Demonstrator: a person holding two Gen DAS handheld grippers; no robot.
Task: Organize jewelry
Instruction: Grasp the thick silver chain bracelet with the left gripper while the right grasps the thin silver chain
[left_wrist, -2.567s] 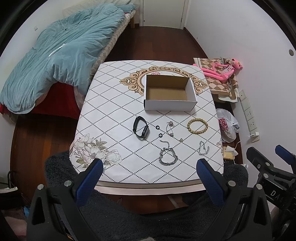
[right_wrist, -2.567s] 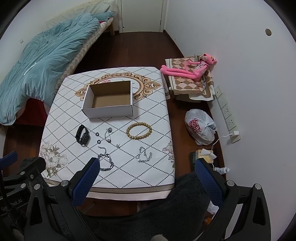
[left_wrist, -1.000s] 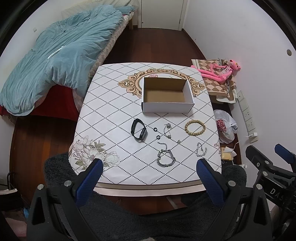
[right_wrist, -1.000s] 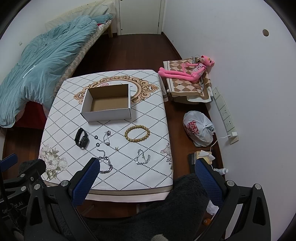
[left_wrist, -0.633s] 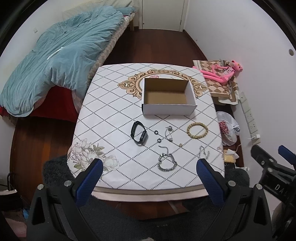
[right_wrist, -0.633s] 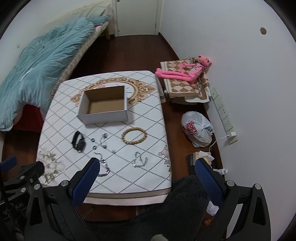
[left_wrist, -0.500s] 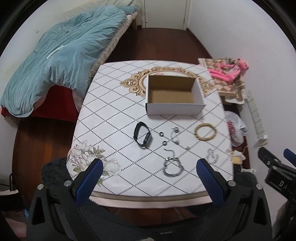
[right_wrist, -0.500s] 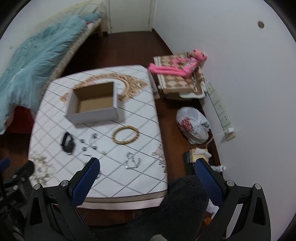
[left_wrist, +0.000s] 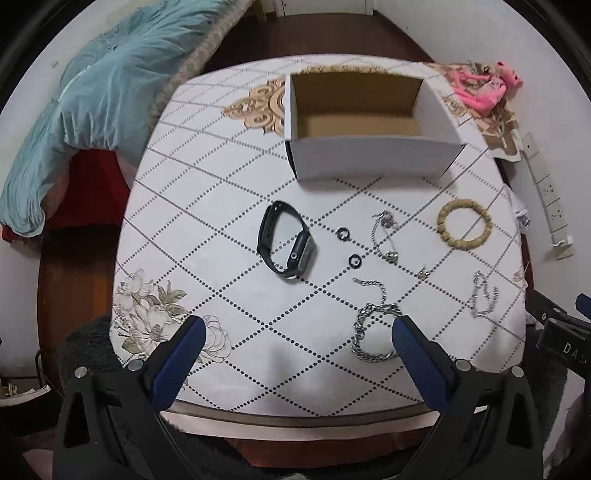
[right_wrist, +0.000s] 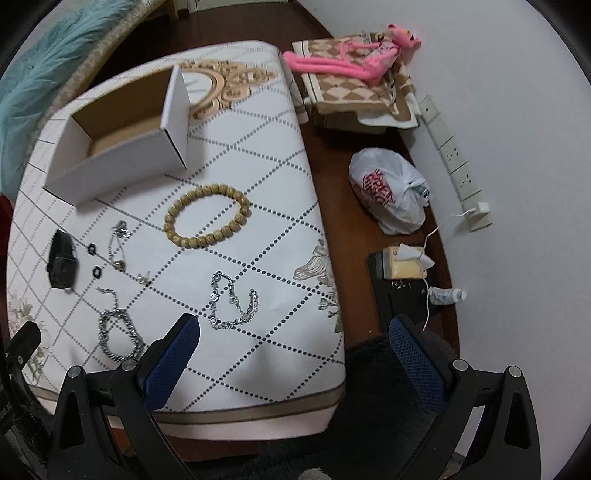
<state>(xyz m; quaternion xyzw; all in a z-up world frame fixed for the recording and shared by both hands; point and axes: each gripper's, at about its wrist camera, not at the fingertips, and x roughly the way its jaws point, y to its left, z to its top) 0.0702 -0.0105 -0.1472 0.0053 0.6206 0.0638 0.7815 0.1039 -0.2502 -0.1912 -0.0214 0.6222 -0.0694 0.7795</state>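
An open white cardboard box stands at the far middle of the table. In front of it lie a black smartwatch, two small black rings, a thin chain with pendants, a wooden bead bracelet, a chunky silver chain bracelet and a finer silver bracelet. My left gripper is open and empty above the near table edge. My right gripper is open and empty above the near right corner.
A bed with a teal duvet lies to the left. Right of the table, on the floor, are a pink plush toy on a checked bag, a white plastic bag, a power strip and a dark fluffy rug.
Both grippers have moved forward and down towards the table, so the jewelry looks much larger. The right view has swung towards the table's right side. Both stay open.
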